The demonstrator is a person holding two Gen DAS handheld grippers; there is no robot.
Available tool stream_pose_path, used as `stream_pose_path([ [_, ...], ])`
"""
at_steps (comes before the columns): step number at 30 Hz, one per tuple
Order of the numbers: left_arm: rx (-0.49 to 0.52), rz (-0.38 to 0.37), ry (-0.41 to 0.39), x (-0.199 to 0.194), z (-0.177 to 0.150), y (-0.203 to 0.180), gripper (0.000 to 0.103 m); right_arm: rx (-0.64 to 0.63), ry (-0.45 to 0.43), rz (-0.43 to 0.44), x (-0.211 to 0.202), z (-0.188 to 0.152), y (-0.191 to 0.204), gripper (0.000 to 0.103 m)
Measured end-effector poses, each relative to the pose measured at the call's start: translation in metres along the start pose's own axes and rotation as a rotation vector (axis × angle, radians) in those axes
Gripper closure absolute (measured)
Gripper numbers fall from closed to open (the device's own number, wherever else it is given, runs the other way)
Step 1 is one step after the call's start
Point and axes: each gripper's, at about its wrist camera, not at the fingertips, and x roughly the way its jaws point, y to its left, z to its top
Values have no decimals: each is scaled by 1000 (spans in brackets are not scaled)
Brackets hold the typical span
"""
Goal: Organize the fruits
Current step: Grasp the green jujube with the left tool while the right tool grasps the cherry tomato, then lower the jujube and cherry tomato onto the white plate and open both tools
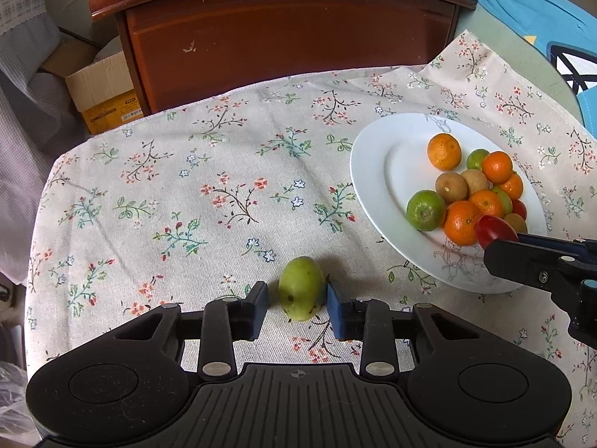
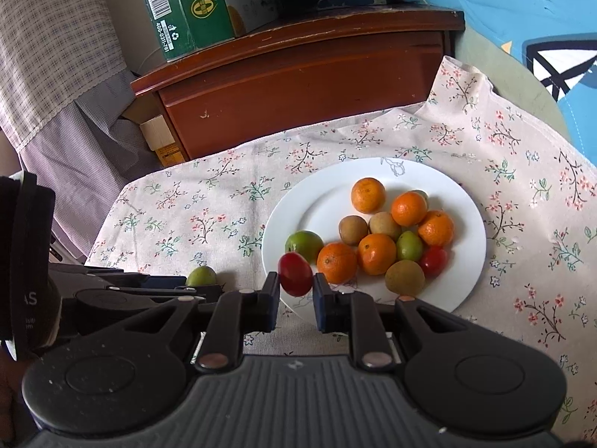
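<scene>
A green fruit (image 1: 301, 288) lies on the floral cloth between the fingers of my left gripper (image 1: 297, 303). The right finger touches it; a small gap shows on the left side. The fruit also shows in the right wrist view (image 2: 201, 275). My right gripper (image 2: 296, 291) is shut on a red fruit (image 2: 295, 274) and holds it above the near-left rim of the white plate (image 2: 298, 220). The plate (image 1: 377, 164) holds several oranges, brown fruits, green fruits and a red one. The red fruit (image 1: 494, 229) and the right gripper also show in the left wrist view.
A floral cloth (image 1: 186, 194) covers the table. A brown wooden cabinet (image 1: 283, 41) stands behind the table's far edge, with boxes on top (image 2: 194, 3). A cardboard box (image 1: 100, 89) sits on the floor at the left. A blue cushion (image 2: 522, 18) is at the back right.
</scene>
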Motion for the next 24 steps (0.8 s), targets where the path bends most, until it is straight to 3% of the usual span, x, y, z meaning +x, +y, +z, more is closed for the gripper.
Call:
stream_pose_path([
  [2, 0, -10, -2, -1, 0, -1, 72, 2, 1, 1, 0, -1, 1, 85],
  [4, -1, -11, -7, -1, 1, 0, 79, 2, -1, 2, 0, 0, 0, 84],
  [8, -36, -12, -33, -7, 8, 3, 79, 21, -12, 13, -3, 4, -4, 84],
  [16, -55, -115, -153, -30, 37, -6, 79, 61, -76, 42, -10, 32, -22, 85],
  [24, -47, -164, -180, -19, 51, -24, 79, 29, -106, 82, 4, 59, -32, 85],
])
